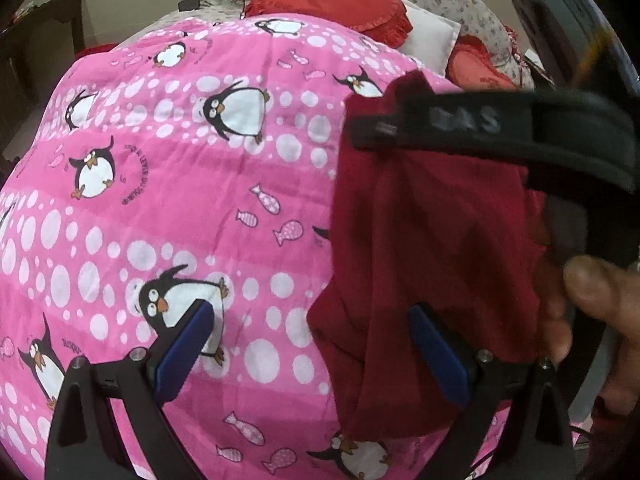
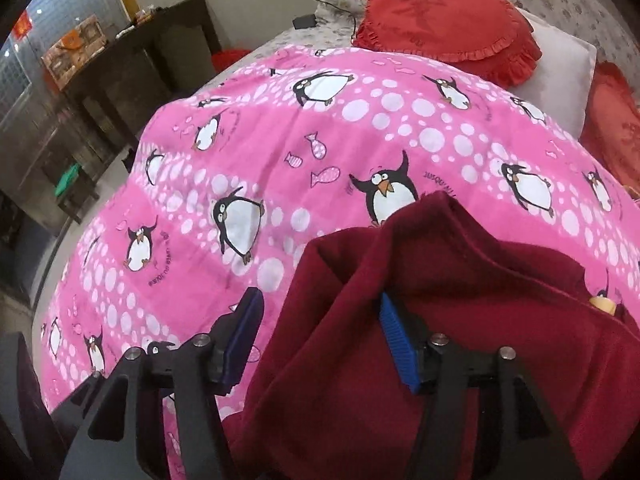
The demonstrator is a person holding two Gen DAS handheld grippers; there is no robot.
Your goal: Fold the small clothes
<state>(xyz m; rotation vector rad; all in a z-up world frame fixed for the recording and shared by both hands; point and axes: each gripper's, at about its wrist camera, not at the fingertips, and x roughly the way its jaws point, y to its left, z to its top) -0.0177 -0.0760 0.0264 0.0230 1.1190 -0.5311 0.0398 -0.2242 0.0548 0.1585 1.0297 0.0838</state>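
Garment (image 2: 420, 320), dark red, bunched at 3 o'clock of both grippers; right gripper (image 2: 320, 336) nearer, spread, cloth draped over one finger; left gripper (image 1: 312, 348) spread too.

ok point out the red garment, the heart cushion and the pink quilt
red garment (image 2: 460, 340), right wrist view, on its broad front panel
heart cushion (image 2: 444, 24), right wrist view, on the middle of its face
pink quilt (image 1: 180, 208), left wrist view, on a bare pink patch left of the garment
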